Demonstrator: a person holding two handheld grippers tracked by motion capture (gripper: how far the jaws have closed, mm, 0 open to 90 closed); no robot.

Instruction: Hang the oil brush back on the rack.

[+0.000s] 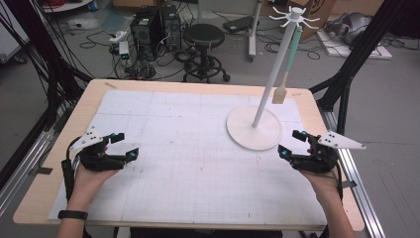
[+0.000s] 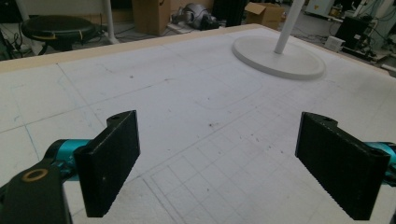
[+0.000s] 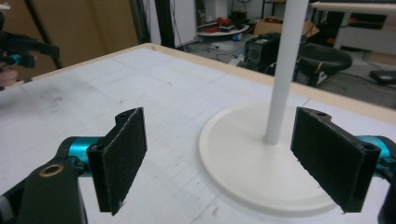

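A white stand (image 1: 254,126) with a round base and a tall pole stands on the table's right half; hooks crown its top. A brush with a pale green handle and tan head (image 1: 280,94) hangs from one hook. My left gripper (image 1: 127,146) rests open at the table's left, nothing between its black pads (image 2: 109,161). My right gripper (image 1: 291,143) is open just right of the stand's base, jaws wide apart and empty. In the right gripper view the base (image 3: 247,163) and pole (image 3: 284,70) lie straight ahead. The left gripper view has the base (image 2: 280,58) far off.
A white gridded mat (image 1: 188,153) covers the wooden table (image 1: 89,99). Behind the table stand a black stool (image 1: 204,49), computer towers (image 1: 153,27) and loose cables on the floor. Black frame struts rise at both sides.
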